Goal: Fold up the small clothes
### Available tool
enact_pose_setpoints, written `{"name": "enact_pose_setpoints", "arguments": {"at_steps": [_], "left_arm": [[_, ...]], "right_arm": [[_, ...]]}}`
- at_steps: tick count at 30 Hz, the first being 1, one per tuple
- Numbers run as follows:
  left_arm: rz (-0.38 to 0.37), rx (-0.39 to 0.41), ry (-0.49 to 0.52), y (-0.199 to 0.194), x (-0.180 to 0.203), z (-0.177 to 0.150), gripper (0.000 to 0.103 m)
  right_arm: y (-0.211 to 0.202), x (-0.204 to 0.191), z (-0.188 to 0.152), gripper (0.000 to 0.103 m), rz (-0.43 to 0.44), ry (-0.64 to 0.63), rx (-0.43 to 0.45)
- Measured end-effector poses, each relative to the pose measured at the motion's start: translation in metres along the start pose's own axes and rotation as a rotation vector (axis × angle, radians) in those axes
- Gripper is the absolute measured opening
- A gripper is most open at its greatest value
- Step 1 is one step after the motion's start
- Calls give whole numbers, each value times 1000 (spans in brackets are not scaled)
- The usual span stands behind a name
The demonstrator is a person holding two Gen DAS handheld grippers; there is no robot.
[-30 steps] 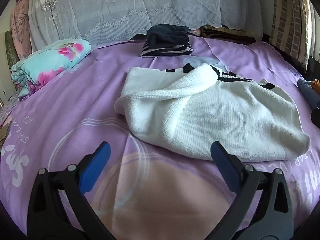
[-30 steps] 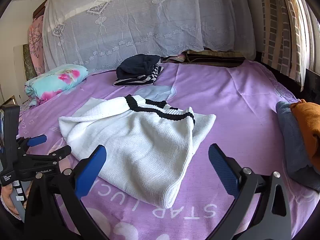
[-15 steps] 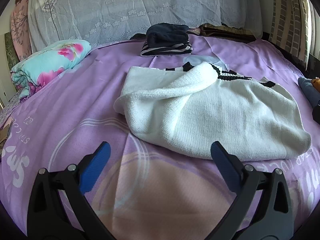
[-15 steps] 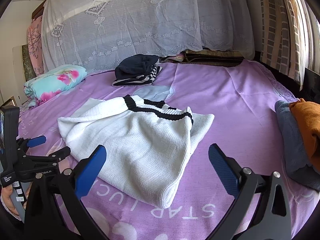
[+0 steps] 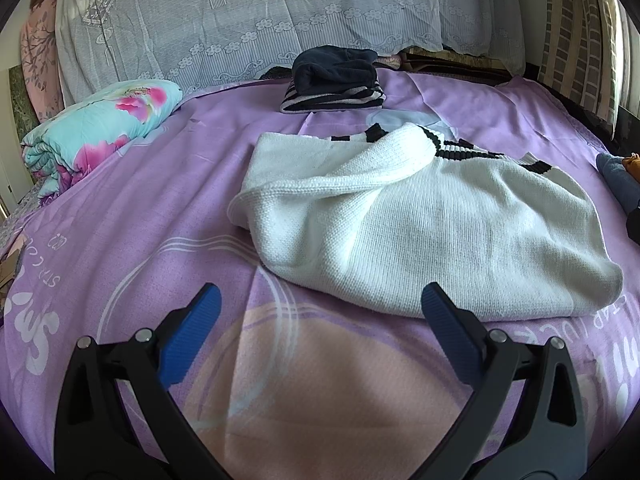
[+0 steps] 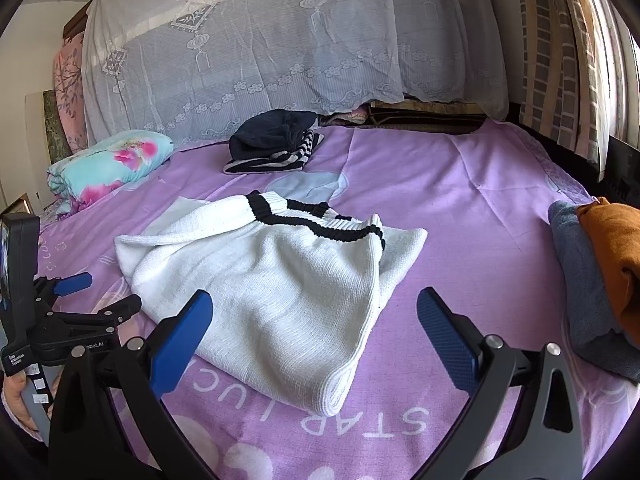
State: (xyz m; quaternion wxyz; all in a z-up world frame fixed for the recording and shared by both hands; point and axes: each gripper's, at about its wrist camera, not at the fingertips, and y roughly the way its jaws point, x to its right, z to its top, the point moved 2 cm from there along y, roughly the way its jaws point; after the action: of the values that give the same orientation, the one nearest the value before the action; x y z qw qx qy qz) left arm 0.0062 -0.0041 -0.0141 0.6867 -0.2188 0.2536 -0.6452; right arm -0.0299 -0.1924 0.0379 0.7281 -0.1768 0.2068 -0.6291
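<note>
A white knit sweater [image 5: 420, 216] with black-striped cuffs lies partly folded on the purple bedsheet [image 5: 132, 216], one sleeve laid across its top. My left gripper [image 5: 320, 312] hovers open just in front of the sweater's near edge, holding nothing. In the right wrist view the same sweater [image 6: 272, 288] lies ahead, and my right gripper [image 6: 314, 320] is open above its near corner, also holding nothing. The left gripper [image 6: 76, 296] shows at the left edge there, held by a hand.
A folded pile of dark and striped clothes [image 5: 334, 80] sits at the back of the bed. A floral quilt roll [image 5: 96, 124] lies at the far left. Grey and orange folded garments [image 6: 596, 280] sit at the right edge. A lace-covered stack [image 6: 280, 40] rises behind.
Both views have shifted only slightly; the sweater lies as before and both grippers remain open.
</note>
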Motion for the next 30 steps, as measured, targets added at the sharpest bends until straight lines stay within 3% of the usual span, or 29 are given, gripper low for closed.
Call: {"name": "enact_pose_setpoints", "arguments": {"at_steps": [30], "left_arm": [[2,-2,2,0,1,0,101]], "right_arm": [[2,1,-1,102,-4,1,-8]]}}
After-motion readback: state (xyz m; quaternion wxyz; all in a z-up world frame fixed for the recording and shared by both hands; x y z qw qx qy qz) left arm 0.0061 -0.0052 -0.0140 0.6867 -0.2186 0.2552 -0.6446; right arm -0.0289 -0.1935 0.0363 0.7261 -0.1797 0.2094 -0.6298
